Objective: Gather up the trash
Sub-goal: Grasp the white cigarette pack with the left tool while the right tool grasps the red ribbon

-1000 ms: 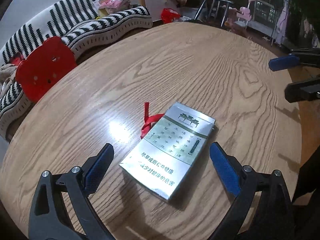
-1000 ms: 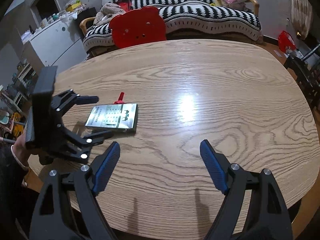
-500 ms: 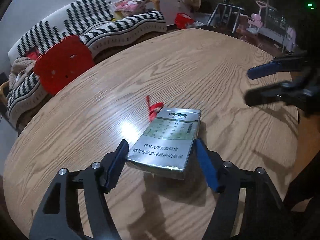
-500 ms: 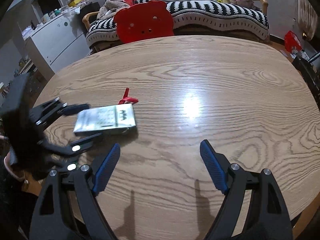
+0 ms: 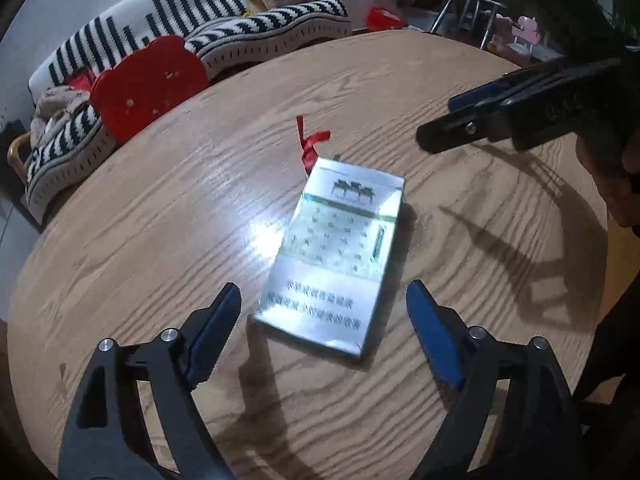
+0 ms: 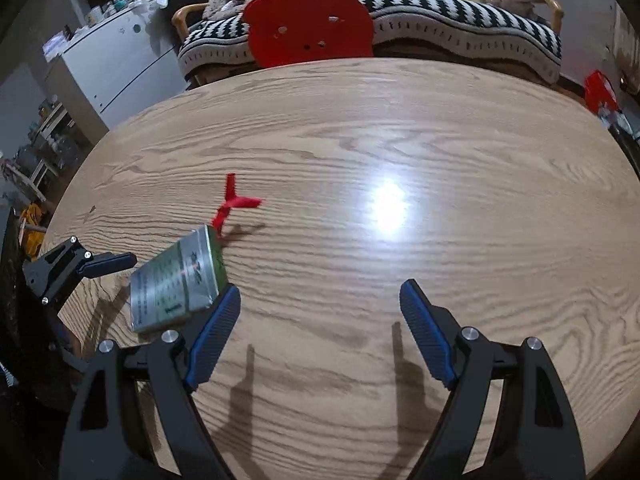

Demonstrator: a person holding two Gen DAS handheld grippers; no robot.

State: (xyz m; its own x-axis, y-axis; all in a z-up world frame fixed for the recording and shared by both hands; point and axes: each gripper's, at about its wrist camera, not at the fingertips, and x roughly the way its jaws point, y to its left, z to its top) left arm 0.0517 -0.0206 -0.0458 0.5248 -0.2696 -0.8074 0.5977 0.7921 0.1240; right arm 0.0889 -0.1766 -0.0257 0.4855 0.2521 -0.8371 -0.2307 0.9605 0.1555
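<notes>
A silver cigarette pack (image 5: 334,258) lies flat on the round wooden table (image 5: 160,220), with a red ribbon scrap (image 5: 310,146) at its far end. My left gripper (image 5: 322,328) is open, its blue pads on either side of the pack's near end, not touching it. In the right wrist view the pack (image 6: 176,284) lies at the left by my right gripper's left finger, with the ribbon (image 6: 234,204) beyond it. My right gripper (image 6: 320,328) is open and empty over bare table. It shows in the left wrist view (image 5: 500,108) at the upper right.
A red bear-shaped chair back (image 6: 310,24) stands at the table's far edge. A black-and-white striped sofa (image 6: 440,12) lies behind it. A white cabinet (image 6: 108,60) stands at the left. The left gripper (image 6: 80,268) shows at the left table edge.
My left gripper was closed in on the pack half a second ago and has opened and drawn back a little. The pack has turned and lies flat. My right gripper has moved closer.
</notes>
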